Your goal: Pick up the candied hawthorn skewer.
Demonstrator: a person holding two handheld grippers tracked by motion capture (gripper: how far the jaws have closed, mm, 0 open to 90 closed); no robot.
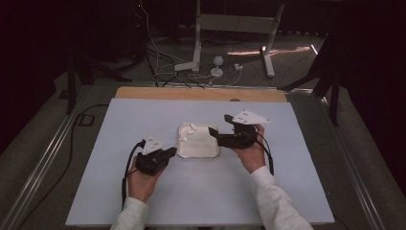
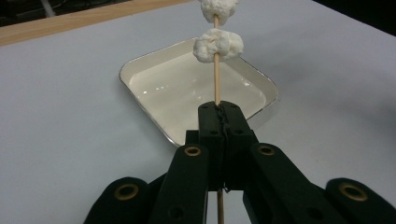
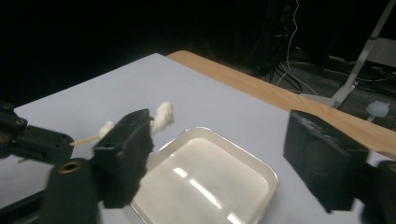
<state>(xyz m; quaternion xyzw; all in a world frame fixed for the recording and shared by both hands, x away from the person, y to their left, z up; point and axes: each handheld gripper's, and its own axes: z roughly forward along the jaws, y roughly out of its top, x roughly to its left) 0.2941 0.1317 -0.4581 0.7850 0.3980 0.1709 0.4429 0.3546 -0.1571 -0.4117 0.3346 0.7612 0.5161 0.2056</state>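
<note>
Risk of slippage: left hand-held gripper [image 2: 218, 116], clamped on thin wooden skewer [image 2: 216, 86] bearing white marshmallow-like lumps [image 2: 218, 44] over square white enamel tray [image 2: 140, 100]; right hand-held gripper [image 3: 224, 154], at tray's 3 o'clock, gapes empty, and could knock them off.

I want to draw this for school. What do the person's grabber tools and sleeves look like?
Both tools are black. The left gripper and right gripper each carry a pale grey three-cornered plate on top with small dark marks. A black cable trails back from each past the hand. Up close, the left gripper's arms show brass-coloured rings around their holes, and the right gripper has blocky black pads. The person wears light, whitish long sleeves.
</note>
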